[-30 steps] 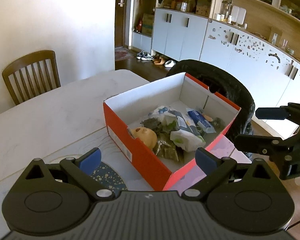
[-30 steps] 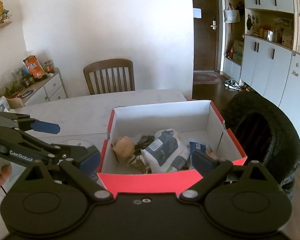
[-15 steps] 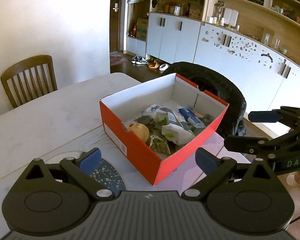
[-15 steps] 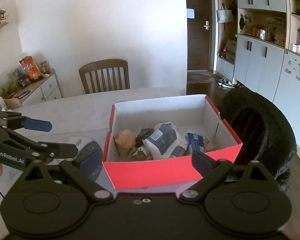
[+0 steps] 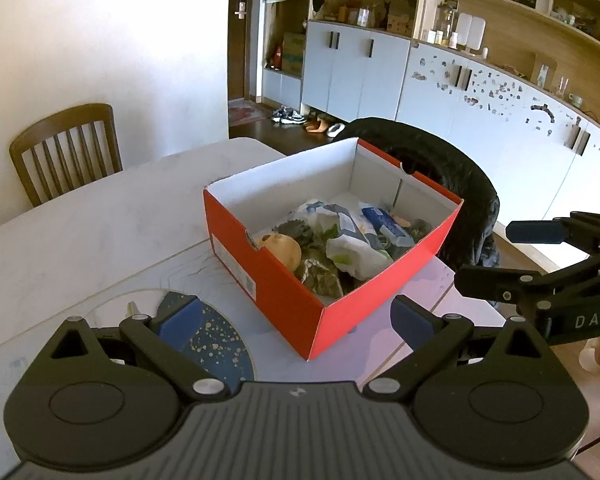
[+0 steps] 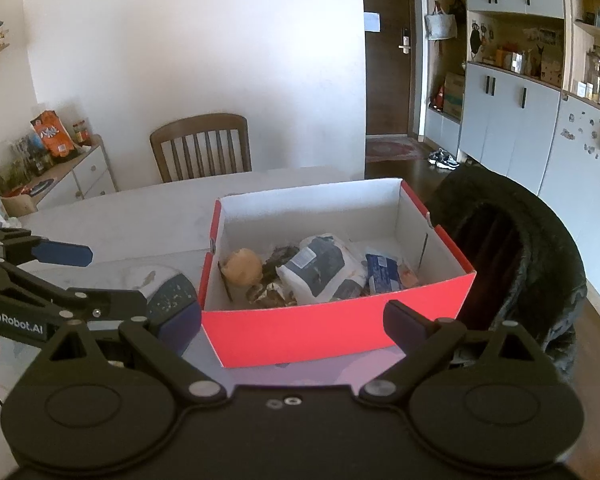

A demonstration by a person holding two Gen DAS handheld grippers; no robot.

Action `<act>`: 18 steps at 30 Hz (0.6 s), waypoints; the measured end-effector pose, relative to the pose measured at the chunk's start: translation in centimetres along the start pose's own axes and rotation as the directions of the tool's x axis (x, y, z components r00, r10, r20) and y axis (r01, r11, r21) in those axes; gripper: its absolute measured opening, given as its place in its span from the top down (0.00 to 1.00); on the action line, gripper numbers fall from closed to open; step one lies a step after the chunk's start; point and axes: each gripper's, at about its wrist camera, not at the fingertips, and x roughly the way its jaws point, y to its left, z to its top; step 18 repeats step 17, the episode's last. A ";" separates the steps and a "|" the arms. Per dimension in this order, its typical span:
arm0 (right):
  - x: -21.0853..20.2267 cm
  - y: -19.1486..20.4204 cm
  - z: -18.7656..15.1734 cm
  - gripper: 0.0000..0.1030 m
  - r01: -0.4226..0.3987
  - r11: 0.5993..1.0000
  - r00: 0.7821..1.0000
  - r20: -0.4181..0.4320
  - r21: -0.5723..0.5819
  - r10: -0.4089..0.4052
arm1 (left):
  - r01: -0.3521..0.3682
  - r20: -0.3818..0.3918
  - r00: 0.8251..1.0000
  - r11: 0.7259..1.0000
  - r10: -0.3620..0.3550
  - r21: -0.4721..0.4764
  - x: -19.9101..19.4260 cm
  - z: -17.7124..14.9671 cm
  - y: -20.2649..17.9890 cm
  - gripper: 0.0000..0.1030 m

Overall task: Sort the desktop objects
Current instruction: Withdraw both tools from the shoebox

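Observation:
An open red shoebox [image 5: 284, 300] [image 6: 332, 332] stands on the white table. Inside lie a tan round toy [image 5: 280, 246] [image 6: 243, 267], white and blue packets [image 5: 356, 236] [image 6: 320, 268] and dark crumpled wrappers [image 5: 320, 276]. My left gripper [image 5: 296, 320] is open and empty, held in front of the box's near corner. My right gripper [image 6: 292, 326] is open and empty, held before the box's long red side. Each gripper shows in the other's view: the right one at the right edge [image 5: 540, 256], the left one at the left edge [image 6: 48, 280].
A dark blue speckled disc [image 5: 212, 340] [image 6: 172, 292] lies on the table left of the box. A black padded chair [image 5: 460, 184] [image 6: 516, 248] stands right behind the box. A wooden chair [image 5: 66, 148] stands at the table's far side. Cabinets line the right wall.
Both grippers have pulled back and risen a little from the box, which now looks smaller and farther. Both stay open. The box contents have not moved.

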 end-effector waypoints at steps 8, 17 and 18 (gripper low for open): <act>0.2 0.0 0.0 0.05 0.006 1.000 1.000 -0.013 0.008 -0.006 | -0.007 -0.012 1.000 1.000 0.007 0.001 0.3 -0.2 0.0 0.02; 0.3 -0.1 -0.1 0.05 0.010 1.000 1.000 -0.026 0.020 -0.010 | -0.001 -0.027 1.000 1.000 0.001 -0.008 0.4 -0.4 0.4 0.02; 0.3 -0.1 -0.1 0.05 0.010 1.000 1.000 -0.026 0.020 -0.010 | -0.001 -0.027 1.000 1.000 0.001 -0.008 0.4 -0.4 0.4 0.02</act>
